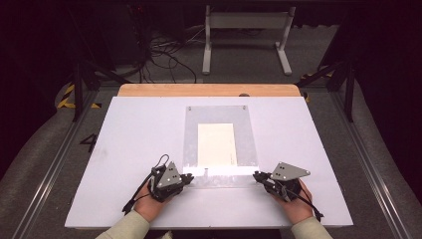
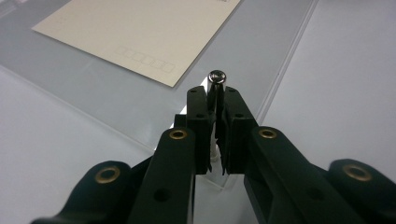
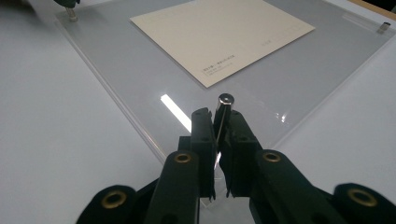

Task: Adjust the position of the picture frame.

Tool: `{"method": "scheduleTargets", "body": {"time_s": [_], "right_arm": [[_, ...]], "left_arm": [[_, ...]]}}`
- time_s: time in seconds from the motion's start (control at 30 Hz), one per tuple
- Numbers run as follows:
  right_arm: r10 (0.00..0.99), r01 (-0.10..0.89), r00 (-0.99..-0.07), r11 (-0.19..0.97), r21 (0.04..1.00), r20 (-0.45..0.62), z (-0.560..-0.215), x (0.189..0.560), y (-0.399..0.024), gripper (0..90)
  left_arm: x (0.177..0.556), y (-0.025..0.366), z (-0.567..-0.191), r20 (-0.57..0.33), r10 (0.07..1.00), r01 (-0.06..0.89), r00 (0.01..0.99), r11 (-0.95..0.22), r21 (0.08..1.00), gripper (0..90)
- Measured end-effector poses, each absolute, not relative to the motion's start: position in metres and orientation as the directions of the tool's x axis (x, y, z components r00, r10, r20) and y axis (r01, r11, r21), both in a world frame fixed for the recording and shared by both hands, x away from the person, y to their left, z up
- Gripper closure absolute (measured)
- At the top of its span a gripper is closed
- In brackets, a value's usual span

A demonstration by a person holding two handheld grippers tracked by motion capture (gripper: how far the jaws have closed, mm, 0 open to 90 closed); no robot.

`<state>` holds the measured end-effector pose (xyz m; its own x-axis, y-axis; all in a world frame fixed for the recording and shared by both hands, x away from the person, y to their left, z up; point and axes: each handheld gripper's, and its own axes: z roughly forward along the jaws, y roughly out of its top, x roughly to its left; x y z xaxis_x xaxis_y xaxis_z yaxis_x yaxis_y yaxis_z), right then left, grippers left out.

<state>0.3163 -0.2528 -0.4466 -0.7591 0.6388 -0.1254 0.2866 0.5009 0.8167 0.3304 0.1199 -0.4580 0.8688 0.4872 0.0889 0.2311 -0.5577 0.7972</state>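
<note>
Each hand, in a pale cream sleeve (image 1: 130, 227), carries black tongs, the left gripper (image 1: 185, 178) and right gripper (image 1: 258, 176) alike, with a grey three-cornered plate (image 1: 289, 172) on top, brass-ringed screws (image 2: 178, 134) behind the jaws, and a black cable (image 1: 133, 198) trailing back.

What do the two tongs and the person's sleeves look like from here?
Both tongs, left and right, are black, each topped by a grey three-cornered plate with a black cable trailing back. Up close the jaws show brass-coloured rivets and ridged inner pads. The sleeves are pale beige.
</note>
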Motion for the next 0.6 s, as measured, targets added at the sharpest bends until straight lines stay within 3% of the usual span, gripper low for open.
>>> {"method": "scheduleTargets", "body": {"time_s": [0.3,0.43,0.5,0.57,0.6], "right_arm": [[0.606,0.279,-0.787,0.518,0.808,-0.117,-0.443,0.322,-0.252,81.5],[0.579,0.284,-0.812,0.505,0.815,-0.076,-0.44,0.327,-0.251,72.6],[0.591,0.323,-0.805,0.51,0.797,-0.052,-0.439,0.33,-0.249,82.4],[0.59,0.322,-0.806,0.516,0.794,-0.056,-0.438,0.331,-0.249,83.9],[0.59,0.322,-0.806,0.516,0.794,-0.056,-0.438,0.331,-0.249,83.9]], "left_arm": [[0.333,0.121,-0.458,0.071,0.491,0.246,0.868,-0.55,0.798,84.4],[0.333,0.123,-0.458,0.058,0.489,0.253,0.871,-0.545,0.799,84.4],[0.334,0.125,-0.458,0.042,0.48,0.253,0.876,-0.533,0.807,83.8],[0.337,0.131,-0.456,-0.039,0.431,0.266,0.901,-0.479,0.837,64.7],[0.337,0.131,-0.456,-0.039,0.431,0.266,0.901,-0.479,0.837,62.4]]}}
